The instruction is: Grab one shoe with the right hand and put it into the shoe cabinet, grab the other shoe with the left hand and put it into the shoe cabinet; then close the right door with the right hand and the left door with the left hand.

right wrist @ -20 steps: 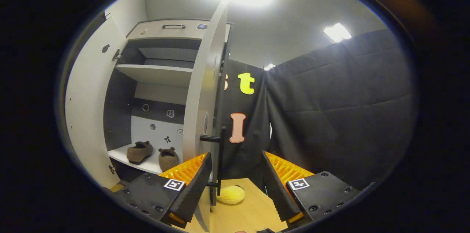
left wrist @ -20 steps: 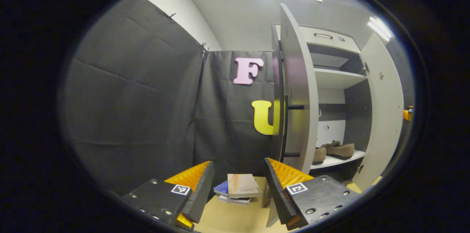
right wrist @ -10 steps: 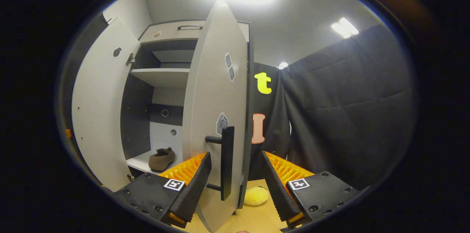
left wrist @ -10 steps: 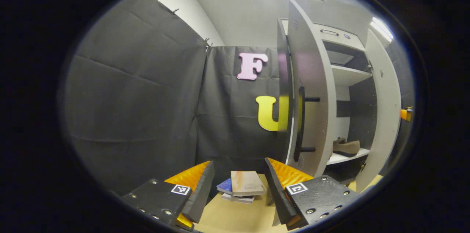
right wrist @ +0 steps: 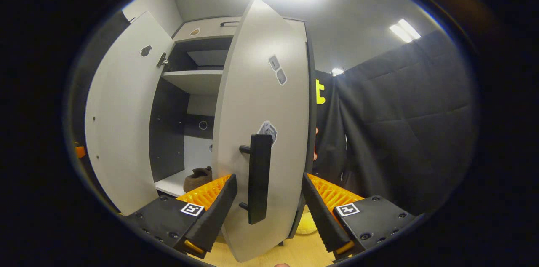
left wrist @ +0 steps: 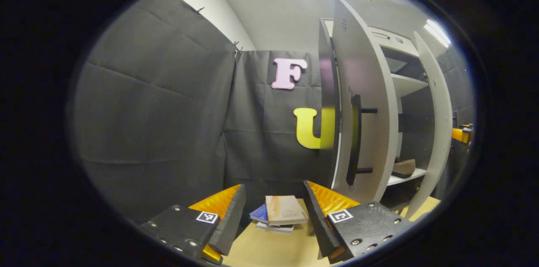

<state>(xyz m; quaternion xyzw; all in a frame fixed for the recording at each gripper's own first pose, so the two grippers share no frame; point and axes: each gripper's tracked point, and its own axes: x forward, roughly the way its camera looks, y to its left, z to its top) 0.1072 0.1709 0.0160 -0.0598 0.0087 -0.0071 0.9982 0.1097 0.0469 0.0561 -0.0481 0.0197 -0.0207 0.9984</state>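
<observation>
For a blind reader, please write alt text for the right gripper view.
The open right gripper faces the right door, half swung shut, its black handle between the fingers. Beyond, a brown shoe sits on the cabinet shelf.

2 cabinet doors (right wrist: 261,132), 1 shoe (right wrist: 198,177), 1 stack of books (left wrist: 280,214).

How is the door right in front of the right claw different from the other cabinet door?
The right door shows its front, with a black handle and stickers; the left door shows its plain inner side. The right door sits between the open right claw's fingers; the left door stands apart. Both are light grey and open.
</observation>
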